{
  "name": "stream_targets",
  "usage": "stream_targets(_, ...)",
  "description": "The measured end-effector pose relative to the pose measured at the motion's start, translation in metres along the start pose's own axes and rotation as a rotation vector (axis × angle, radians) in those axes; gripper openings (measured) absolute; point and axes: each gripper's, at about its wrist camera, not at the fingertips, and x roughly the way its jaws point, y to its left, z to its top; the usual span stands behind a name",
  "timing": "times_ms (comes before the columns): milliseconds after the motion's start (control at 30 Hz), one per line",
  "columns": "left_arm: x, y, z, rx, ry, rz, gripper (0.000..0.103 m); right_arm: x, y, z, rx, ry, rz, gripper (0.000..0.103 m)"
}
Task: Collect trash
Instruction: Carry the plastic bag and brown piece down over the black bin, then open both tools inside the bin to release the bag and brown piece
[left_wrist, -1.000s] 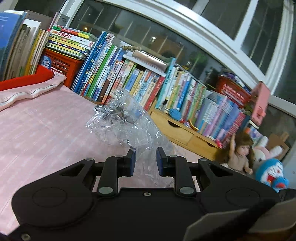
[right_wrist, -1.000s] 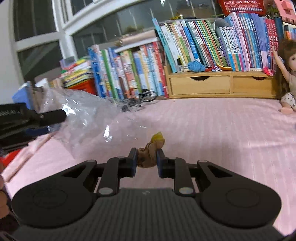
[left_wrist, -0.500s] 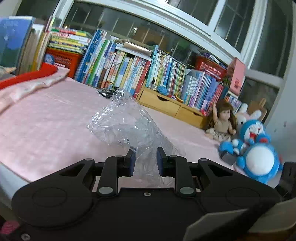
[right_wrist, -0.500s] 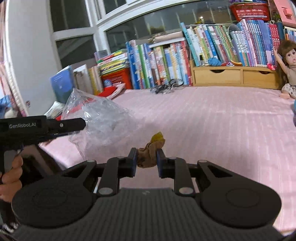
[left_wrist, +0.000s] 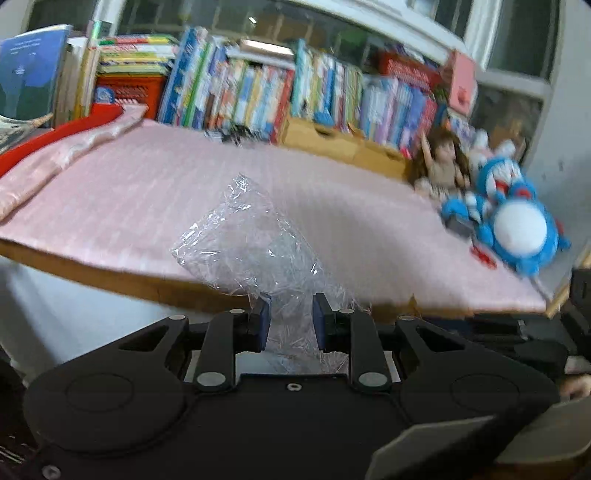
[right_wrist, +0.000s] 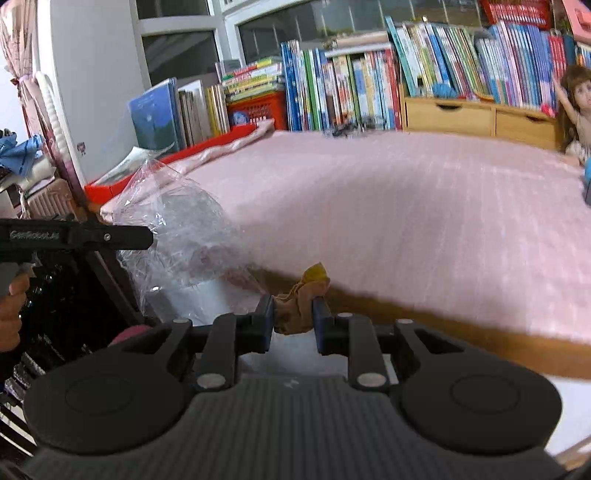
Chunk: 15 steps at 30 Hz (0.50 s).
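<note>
A crumpled clear plastic wrap (left_wrist: 251, 240) hangs from my left gripper (left_wrist: 290, 317), which is shut on its lower end, off the near edge of the pink bed (left_wrist: 184, 192). From the right wrist view the same clear plastic wrap (right_wrist: 177, 229) billows at the left, beside the left gripper's black body (right_wrist: 74, 236) and a hand (right_wrist: 11, 314). My right gripper (right_wrist: 293, 321) is shut on a brown and yellow scrap (right_wrist: 303, 306), held just off the bed edge (right_wrist: 443, 321).
Rows of books (right_wrist: 369, 81) and wooden drawers (right_wrist: 480, 114) line the far side under the window. A doll (left_wrist: 441, 166) and a blue plush toy (left_wrist: 513, 229) sit at the bed's right. A folded pink and red blanket (left_wrist: 55, 147) lies at the left.
Both grippers have drawn back from the middle of the bed past its near edge and sunk a little, each still carrying its piece. The bed's wooden edge has come into view.
</note>
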Motion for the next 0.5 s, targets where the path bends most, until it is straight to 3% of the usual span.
stream_targets(333,0.038,-0.019,-0.062,0.128,0.273,0.026,0.022,0.026,0.011,-0.068,0.08,0.18,-0.027,0.027)
stream_targets(500,0.068,-0.017,-0.093,0.13,0.409,0.033,0.022,0.034,0.017,-0.095,0.124,0.229,-0.054,0.028)
